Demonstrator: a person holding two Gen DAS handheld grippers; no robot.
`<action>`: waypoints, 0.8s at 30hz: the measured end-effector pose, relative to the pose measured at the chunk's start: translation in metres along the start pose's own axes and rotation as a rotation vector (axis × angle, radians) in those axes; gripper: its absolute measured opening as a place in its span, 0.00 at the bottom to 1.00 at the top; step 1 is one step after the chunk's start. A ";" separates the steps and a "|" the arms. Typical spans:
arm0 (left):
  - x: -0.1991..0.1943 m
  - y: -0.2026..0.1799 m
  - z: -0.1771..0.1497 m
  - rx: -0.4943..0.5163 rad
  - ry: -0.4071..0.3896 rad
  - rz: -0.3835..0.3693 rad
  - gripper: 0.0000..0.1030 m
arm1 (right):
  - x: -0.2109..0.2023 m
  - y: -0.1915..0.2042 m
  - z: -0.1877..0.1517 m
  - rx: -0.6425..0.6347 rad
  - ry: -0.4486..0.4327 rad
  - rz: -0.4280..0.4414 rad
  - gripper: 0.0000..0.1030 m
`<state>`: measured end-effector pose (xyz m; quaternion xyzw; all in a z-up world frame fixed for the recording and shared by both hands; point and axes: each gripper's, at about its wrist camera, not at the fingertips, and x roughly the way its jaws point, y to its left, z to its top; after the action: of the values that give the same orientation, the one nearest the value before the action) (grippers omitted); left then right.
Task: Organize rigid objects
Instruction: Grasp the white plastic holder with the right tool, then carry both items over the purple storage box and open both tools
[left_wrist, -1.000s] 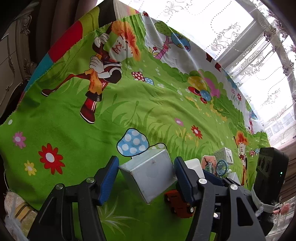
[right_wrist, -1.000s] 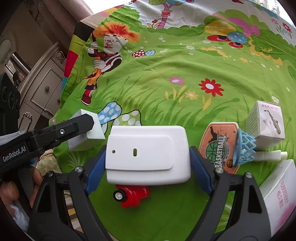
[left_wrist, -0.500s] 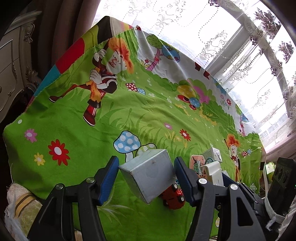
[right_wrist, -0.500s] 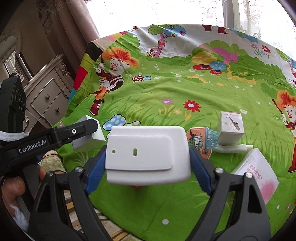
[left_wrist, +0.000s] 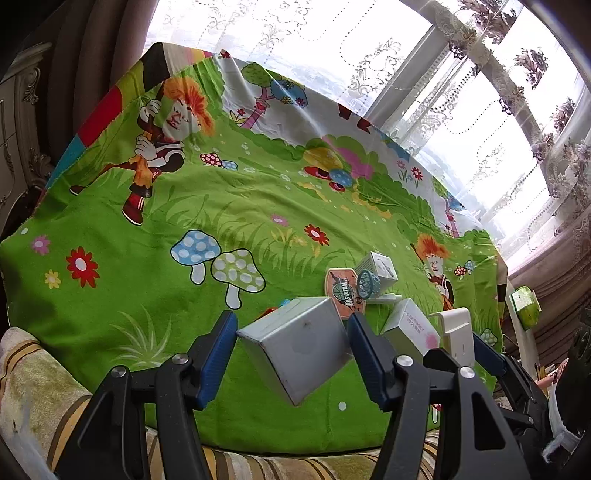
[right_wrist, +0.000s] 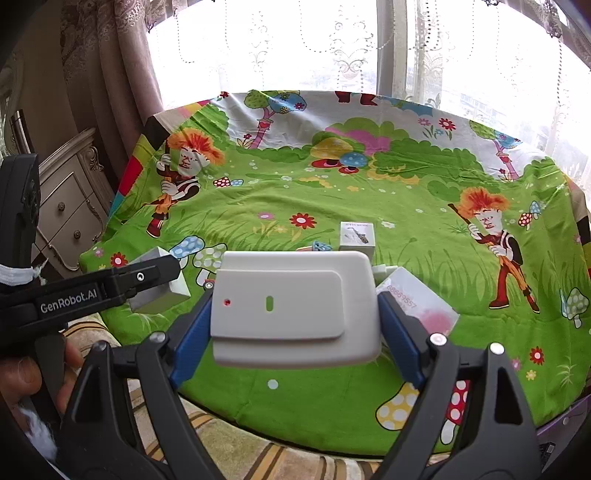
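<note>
My left gripper (left_wrist: 291, 347) is shut on a grey metal box (left_wrist: 297, 347), tilted on one corner and lifted above the green cartoon cloth (left_wrist: 184, 206). My right gripper (right_wrist: 295, 314) is shut on a flat white plastic device (right_wrist: 295, 306) with a red dot and a green slot, held level above the cloth's near edge. The right gripper and the white device (left_wrist: 456, 338) show at the right of the left wrist view. The left gripper (right_wrist: 147, 280) with the grey box (right_wrist: 162, 291) shows at the left of the right wrist view.
On the cloth lie a basketball hoop toy (left_wrist: 351, 286), a small white saxophone box (right_wrist: 357, 236), a white and pink box (right_wrist: 417, 302) and a red toy car, mostly hidden. A carved drawer cabinet (right_wrist: 70, 210) stands left; curtains and a window behind. A striped cover lies below the cloth's edge.
Both grippers have lifted and drawn back from the cloth with their objects, so the items on the cloth look smaller and farther. The red car has slipped behind the held objects.
</note>
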<state>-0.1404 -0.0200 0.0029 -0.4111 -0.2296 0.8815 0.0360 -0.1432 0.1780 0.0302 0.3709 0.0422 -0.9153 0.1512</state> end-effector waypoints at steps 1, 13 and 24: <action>-0.001 -0.005 -0.003 0.010 0.002 -0.004 0.60 | -0.004 -0.003 -0.003 0.008 0.000 -0.011 0.84; -0.006 -0.063 -0.034 0.122 0.059 -0.066 0.60 | -0.056 -0.054 -0.040 0.119 0.008 -0.109 0.84; -0.006 -0.132 -0.071 0.267 0.137 -0.150 0.60 | -0.109 -0.108 -0.082 0.212 0.005 -0.212 0.84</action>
<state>-0.1008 0.1234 0.0249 -0.4435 -0.1376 0.8689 0.1714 -0.0476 0.3229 0.0424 0.3807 -0.0157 -0.9245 0.0136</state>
